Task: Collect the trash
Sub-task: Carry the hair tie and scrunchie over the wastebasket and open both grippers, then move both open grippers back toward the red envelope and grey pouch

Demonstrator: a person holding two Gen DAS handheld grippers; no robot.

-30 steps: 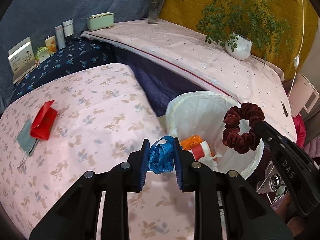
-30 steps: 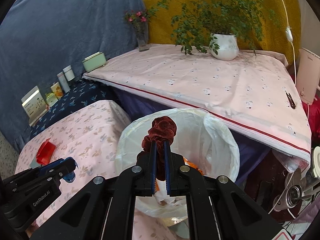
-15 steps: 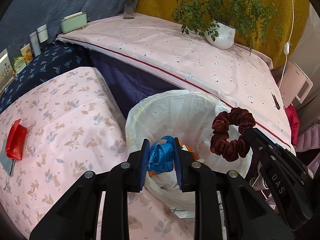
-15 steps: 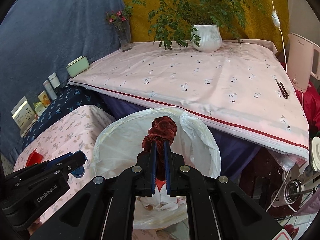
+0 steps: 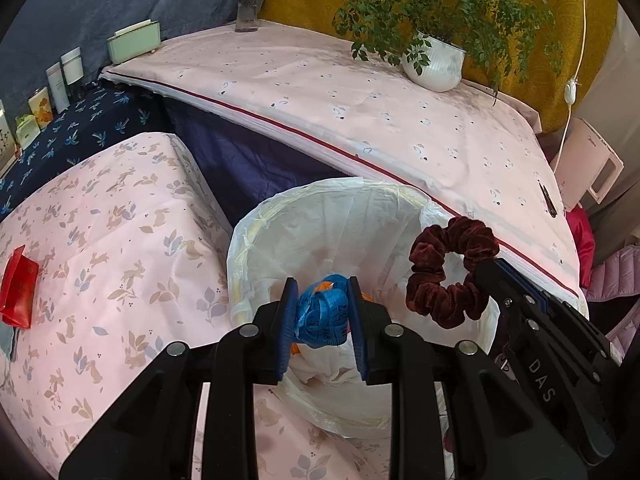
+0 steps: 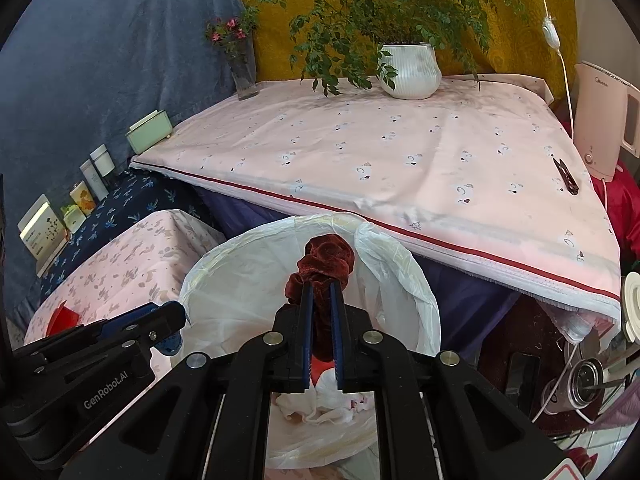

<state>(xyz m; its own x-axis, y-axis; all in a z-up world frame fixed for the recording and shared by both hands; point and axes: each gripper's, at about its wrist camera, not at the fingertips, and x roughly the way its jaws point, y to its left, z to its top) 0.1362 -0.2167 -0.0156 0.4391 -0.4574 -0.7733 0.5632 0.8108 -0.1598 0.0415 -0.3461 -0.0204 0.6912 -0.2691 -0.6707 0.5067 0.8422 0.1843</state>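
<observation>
Presently, a blue tape measure [image 5: 323, 317] is clamped in the left hand-held gripper [image 5: 322, 316] and a maroon scrunchie [image 6: 322, 266] in the right hand-held gripper [image 6: 321, 312], both held above the lined trash bin [image 5: 256, 240].

Mustard wall [image 6: 500, 20] behind, blue drape [image 6: 100, 80] left. Pink-clothed table [image 6: 400, 152] w/ potted plant [image 6: 408, 68], flower vase [image 6: 244, 72]. Kettle [image 6: 600, 120] right. Daylight, soft.

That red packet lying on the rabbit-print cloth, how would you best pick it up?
Grip the red packet across its narrow width, descending from above: it lies flat and thin on the rabbit-print cloth, so only a top-down pinch looks workable. Both hand-held grippers are full now.
</observation>
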